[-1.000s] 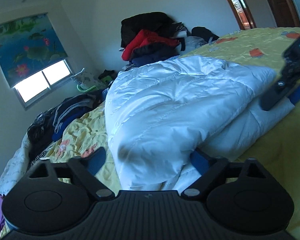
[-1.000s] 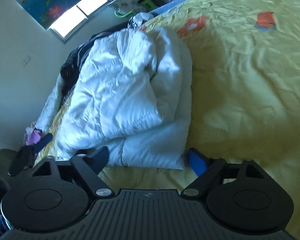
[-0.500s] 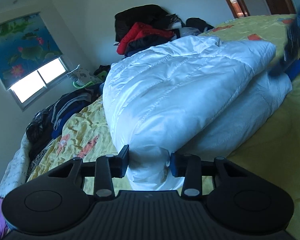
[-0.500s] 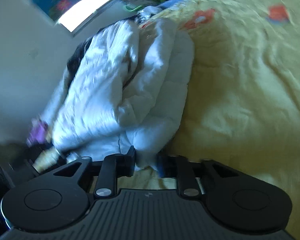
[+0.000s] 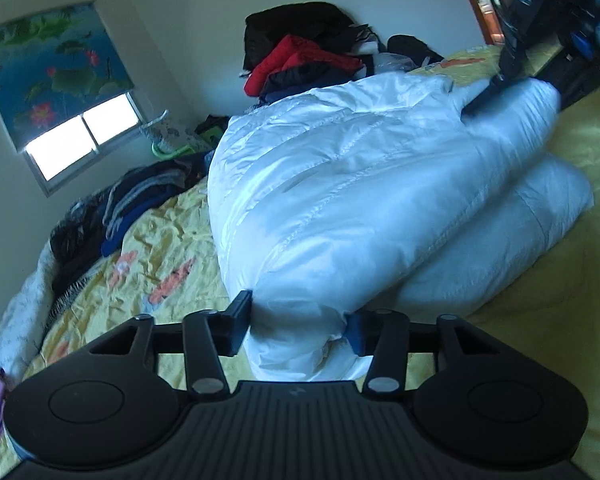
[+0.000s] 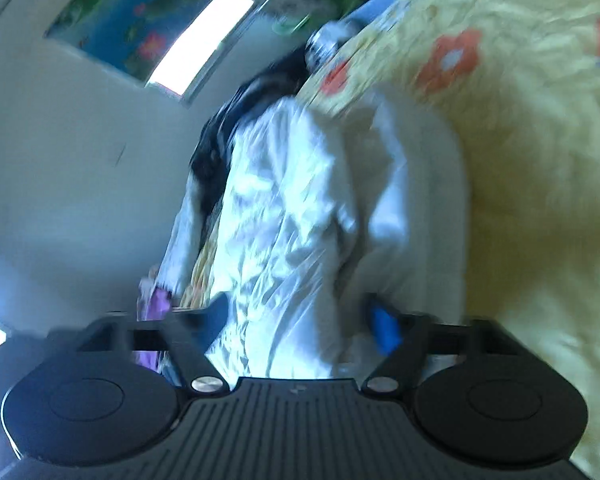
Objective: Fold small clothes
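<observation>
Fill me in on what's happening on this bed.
A person with a gripper in each hand is folding a white puffy jacket on the yellow bedspread. The left gripper has a bunched end of it between its jaws, which are opening. The right gripper has jacket fabric between its fingers. Other clothes are piled by the wall.

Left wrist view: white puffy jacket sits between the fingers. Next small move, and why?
Probably close the left gripper firmly on the white puffy quilted jacket before lifting. Its jaws are opening with the jacket's near end bulging between them, while the right gripper appears to hold the far end above the yellow floral bedspread.
</observation>
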A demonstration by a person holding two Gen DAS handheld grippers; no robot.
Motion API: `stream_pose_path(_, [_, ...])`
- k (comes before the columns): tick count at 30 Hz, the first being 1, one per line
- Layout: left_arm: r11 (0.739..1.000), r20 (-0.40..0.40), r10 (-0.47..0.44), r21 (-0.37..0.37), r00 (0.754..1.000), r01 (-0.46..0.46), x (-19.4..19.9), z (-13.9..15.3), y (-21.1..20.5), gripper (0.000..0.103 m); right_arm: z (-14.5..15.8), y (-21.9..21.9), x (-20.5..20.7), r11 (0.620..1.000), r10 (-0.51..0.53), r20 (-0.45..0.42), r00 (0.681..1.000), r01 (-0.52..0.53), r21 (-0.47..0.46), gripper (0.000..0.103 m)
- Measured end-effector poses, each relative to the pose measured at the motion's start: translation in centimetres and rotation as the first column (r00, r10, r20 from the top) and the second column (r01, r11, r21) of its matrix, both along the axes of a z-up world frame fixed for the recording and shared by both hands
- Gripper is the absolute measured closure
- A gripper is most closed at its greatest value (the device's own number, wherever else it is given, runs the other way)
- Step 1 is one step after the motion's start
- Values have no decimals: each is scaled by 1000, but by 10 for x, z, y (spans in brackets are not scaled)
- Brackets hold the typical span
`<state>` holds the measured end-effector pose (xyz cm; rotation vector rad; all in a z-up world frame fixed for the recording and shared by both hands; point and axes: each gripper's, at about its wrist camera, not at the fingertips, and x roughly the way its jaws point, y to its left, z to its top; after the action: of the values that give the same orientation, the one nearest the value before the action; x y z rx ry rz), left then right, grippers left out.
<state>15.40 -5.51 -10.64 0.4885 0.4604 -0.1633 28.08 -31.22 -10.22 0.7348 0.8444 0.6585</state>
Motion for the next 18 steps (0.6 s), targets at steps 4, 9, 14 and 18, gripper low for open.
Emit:
stream_pose_path(4, [998, -41, 8, -66, 999, -11, 4, 9, 6, 44, 10, 17, -28, 991, 79, 74, 994, -70, -117, 94])
stream_pose_path(9, [997, -70, -4, -73, 998, -1, 13, 0, 1, 38, -22, 0, -48, 988, 19, 4, 1000, -18, -152, 97])
stream_pose_path(14, [995, -93, 30, -91, 995, -38, 18, 5, 3, 33, -26, 3, -53, 991, -45, 23, 999, 48, -122, 85])
stream_pose_path(18, [992, -89, 59, -107, 994, -69, -2, 18, 11, 24, -12, -12, -76, 993, -101, 25, 995, 103, -62, 50])
